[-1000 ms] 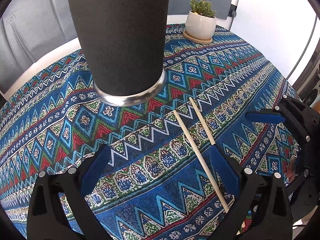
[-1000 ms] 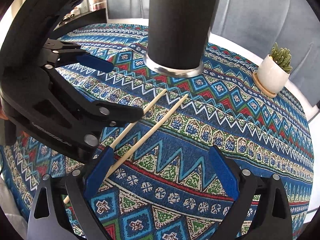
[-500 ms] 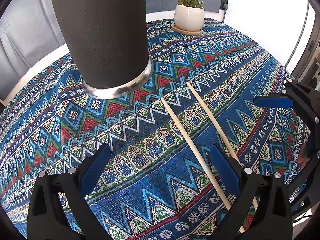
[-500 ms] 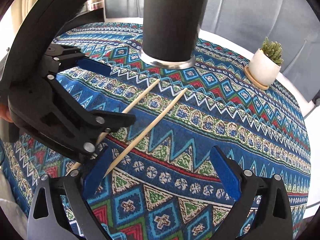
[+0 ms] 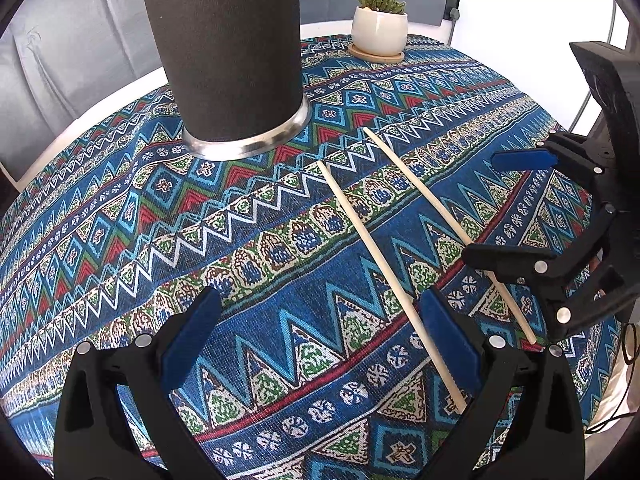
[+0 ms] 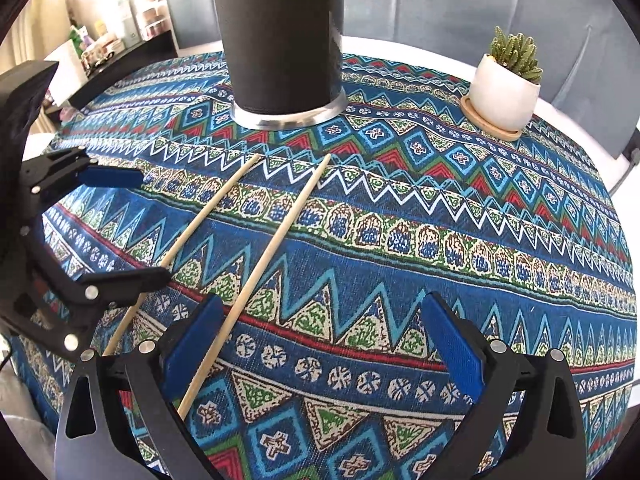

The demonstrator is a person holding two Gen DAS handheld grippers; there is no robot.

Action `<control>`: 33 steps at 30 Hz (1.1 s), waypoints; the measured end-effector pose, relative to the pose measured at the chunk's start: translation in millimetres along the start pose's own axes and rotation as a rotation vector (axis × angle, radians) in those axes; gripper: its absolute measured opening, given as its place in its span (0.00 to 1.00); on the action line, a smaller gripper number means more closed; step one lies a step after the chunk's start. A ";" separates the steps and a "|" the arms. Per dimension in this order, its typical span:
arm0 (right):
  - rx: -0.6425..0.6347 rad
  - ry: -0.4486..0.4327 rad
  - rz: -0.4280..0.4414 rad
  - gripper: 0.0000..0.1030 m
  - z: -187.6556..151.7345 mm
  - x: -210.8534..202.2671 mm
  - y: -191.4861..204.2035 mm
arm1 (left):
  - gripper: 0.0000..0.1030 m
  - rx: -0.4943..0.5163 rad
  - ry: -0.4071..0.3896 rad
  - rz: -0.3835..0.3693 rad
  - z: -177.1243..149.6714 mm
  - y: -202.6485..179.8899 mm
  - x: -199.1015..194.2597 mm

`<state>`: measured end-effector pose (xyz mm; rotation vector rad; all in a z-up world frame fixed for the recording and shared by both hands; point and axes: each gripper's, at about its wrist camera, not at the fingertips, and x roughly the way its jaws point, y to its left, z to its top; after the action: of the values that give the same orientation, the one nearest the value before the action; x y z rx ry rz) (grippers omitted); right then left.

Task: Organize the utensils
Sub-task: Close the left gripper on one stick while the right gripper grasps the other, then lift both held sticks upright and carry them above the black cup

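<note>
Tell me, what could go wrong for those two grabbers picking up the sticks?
The two chopsticks lie flat and thin on the tablecloth, so open fingers may pinch cloth or flick a stick away. The right gripper and left gripper work close together and might bump. The tall black holder could tip if knocked.

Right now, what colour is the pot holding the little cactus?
White, standing on a tan saucer; the pot shows best in the right wrist view.

light: bright daylight, blown-out at side windows | shadows: soft | focus: sharp | edges: strong fisheye curvature, black vignette
</note>
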<state>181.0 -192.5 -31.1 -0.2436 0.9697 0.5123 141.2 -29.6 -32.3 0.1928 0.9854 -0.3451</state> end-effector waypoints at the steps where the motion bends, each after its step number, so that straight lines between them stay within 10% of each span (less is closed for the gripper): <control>1: 0.002 0.004 -0.002 0.92 1.1 1.0 -2.0 | 0.94 0.003 -0.002 -0.001 -2.1 -1.3 -1.5; 18: 0.037 0.115 -0.016 0.93 31.6 19.2 -10.8 | 0.94 0.022 0.063 -0.015 6.0 19.0 2.4; 24: -0.054 0.121 0.029 0.91 43.8 27.3 -7.0 | 0.65 0.072 0.057 -0.047 12.6 20.1 -0.7; 29: -0.098 0.087 0.075 0.19 44.2 14.4 -8.1 | 0.30 0.070 0.053 -0.065 14.7 29.1 -3.5; 33: -0.078 0.082 0.091 0.05 35.9 11.2 -19.0 | 0.05 0.044 0.058 -0.117 12.9 47.7 -4.1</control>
<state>221.9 -190.4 -21.2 -0.2933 1.0451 0.6287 166.8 11.6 -21.6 0.1862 1.0499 -0.4707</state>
